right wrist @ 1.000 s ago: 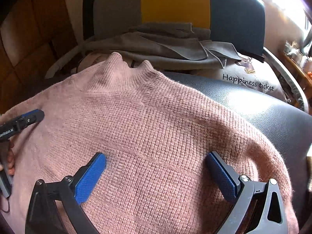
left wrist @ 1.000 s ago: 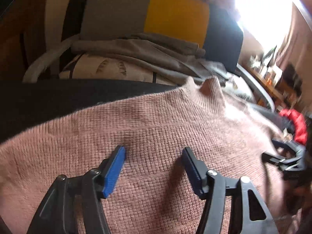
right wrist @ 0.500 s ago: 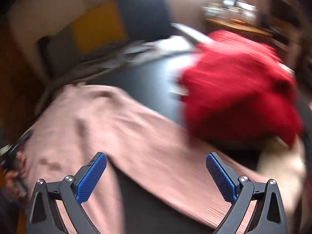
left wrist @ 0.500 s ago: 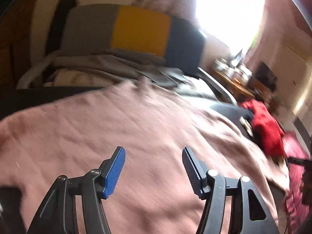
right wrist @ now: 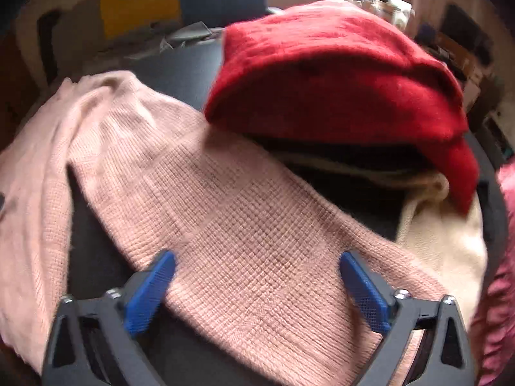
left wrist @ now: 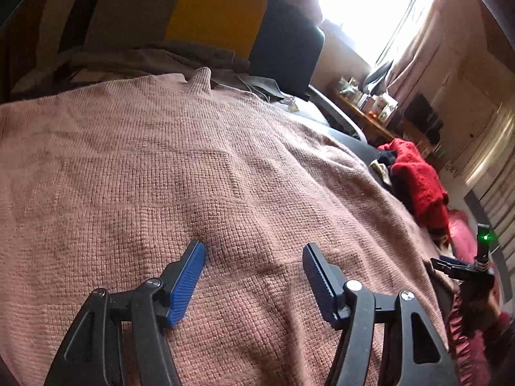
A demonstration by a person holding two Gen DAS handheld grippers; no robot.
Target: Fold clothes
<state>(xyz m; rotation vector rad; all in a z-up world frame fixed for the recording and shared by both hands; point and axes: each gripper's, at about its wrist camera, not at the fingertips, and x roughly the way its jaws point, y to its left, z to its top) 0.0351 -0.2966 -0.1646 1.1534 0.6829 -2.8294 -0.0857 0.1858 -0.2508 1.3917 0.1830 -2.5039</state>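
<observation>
A pink knitted sweater [left wrist: 180, 173] lies spread flat on a dark surface, its collar at the far end. My left gripper [left wrist: 254, 267] hovers open just over the sweater's body with nothing between its blue pads. One sleeve of the pink sweater [right wrist: 244, 212] runs diagonally across the right wrist view. My right gripper [right wrist: 257, 276] stands open astride that sleeve near its lower end, holding nothing. The right gripper [left wrist: 463, 267] also shows at the far right edge of the left wrist view.
A red knitted garment [right wrist: 338, 74] sits on a stack with black and cream clothes [right wrist: 441, 241] right of the sleeve. Grey clothes [left wrist: 154, 61] lie beyond the collar against a grey, yellow and navy cushion [left wrist: 209, 13]. A cluttered shelf [left wrist: 370, 99] stands below a bright window.
My right gripper has swung right from the sweater's chest to its sleeve beside the red garment. My left gripper has shifted slightly over the body. Both stayed open.
</observation>
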